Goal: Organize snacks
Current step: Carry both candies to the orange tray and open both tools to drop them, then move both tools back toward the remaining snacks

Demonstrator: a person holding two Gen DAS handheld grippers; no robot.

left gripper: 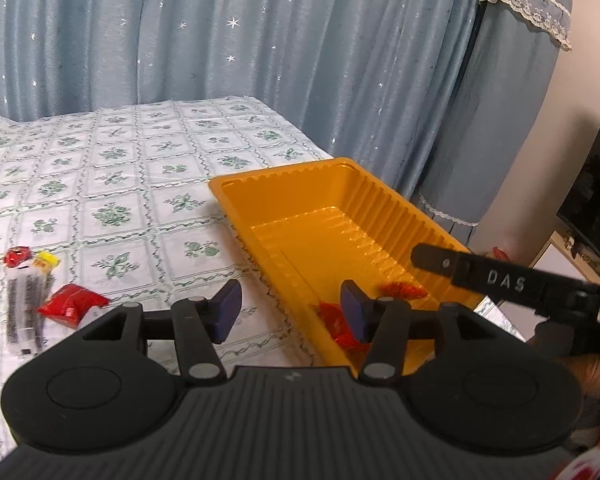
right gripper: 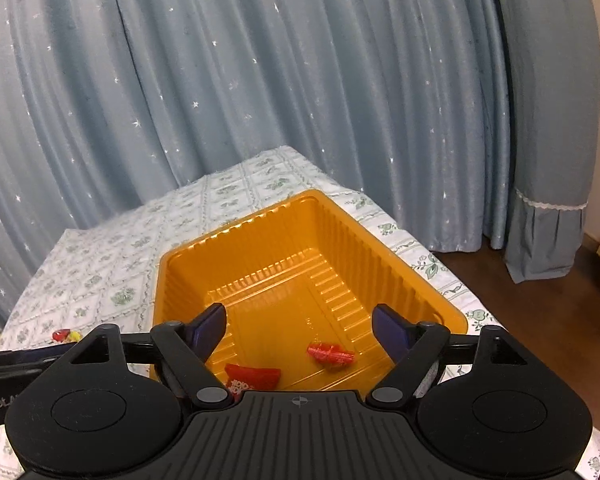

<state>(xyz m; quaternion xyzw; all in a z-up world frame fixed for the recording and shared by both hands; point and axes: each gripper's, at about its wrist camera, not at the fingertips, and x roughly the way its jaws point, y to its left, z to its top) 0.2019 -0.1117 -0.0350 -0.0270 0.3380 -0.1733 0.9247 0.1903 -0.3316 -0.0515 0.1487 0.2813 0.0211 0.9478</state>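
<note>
One ribbed orange plastic tray (right gripper: 380,256) sits on the bench under a white cloth printed with green flowers (left gripper: 112,184), near its right edge. Two red foil snack packets lie inside at the near end: one (right gripper: 331,354) right of centre, one (right gripper: 252,376) to the left. Four loose items remain on the cloth, well apart from the tray: a red packet (left gripper: 73,304), a white printed sachet (left gripper: 22,308), a small red sweet (left gripper: 17,257), a yellow one (left gripper: 47,261). Left gripper (left gripper: 290,312): jaws partly apart, nothing between. Right gripper (right gripper: 300,332): jaws wide, empty, above the tray's near end. Blue star-print curtain (right gripper: 260,80) behind
</note>
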